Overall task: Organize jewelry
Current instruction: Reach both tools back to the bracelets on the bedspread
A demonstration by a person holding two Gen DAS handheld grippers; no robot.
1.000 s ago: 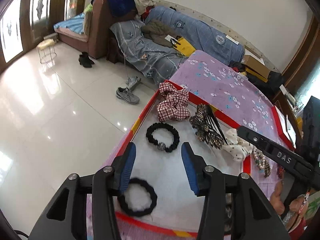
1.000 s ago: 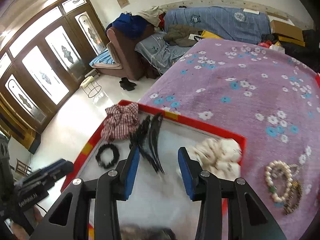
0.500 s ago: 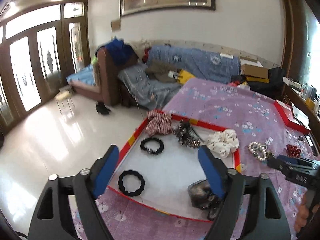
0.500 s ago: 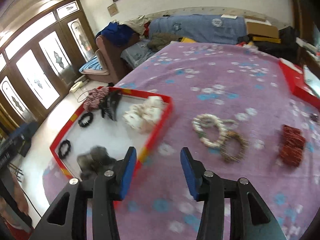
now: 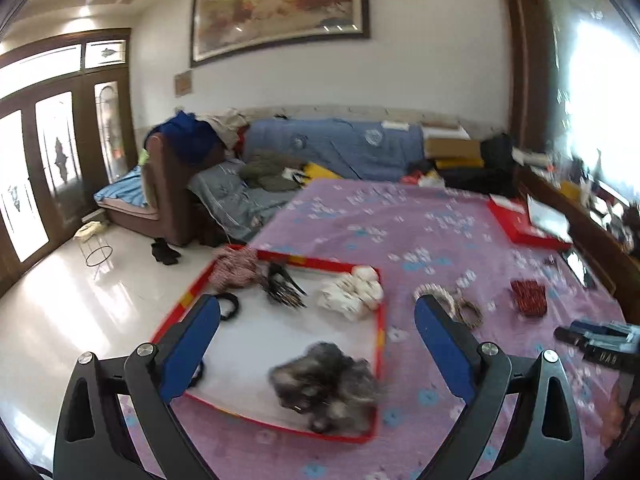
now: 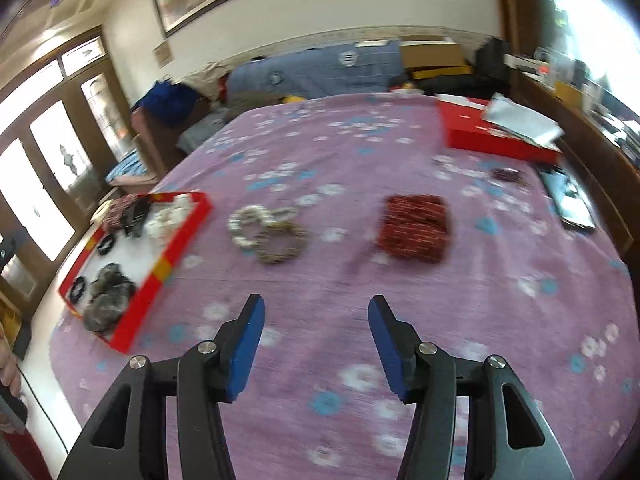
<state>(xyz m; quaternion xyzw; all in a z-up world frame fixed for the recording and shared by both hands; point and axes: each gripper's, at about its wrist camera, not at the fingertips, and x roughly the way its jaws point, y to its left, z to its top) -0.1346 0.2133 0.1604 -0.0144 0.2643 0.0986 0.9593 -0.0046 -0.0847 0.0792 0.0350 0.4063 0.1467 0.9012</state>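
A red-rimmed white tray [image 5: 379, 332] on the purple flowered cloth holds a plaid scrunchie [image 5: 236, 268], black hair clips [image 5: 282, 286], a white scrunchie [image 5: 354, 292], a grey fluffy scrunchie [image 5: 328, 384] and a black hair tie [image 5: 228, 306]. My left gripper [image 5: 318, 308] hovers above the tray's near side, jaws wide and still opening, nothing between them. To the right of the tray [image 6: 176, 248] lie a pearl bracelet [image 6: 248, 226], a brown beaded bracelet [image 6: 282, 244] and a red beaded piece [image 6: 414, 228]. My right gripper [image 6: 316, 316] hangs short of them, jaws opening, empty.
A red box [image 6: 496, 136] with white paper on it sits at the far right of the table, with a phone [image 6: 572, 204] near the right edge. A sofa [image 5: 340, 148] piled with clothes stands behind. The tiled floor [image 5: 80, 300] drops off left of the tray.
The left gripper pulled back and up from the tray and its jaws spread wide. The right gripper swung right from the tray to the bare cloth before the bracelets, opening a little.
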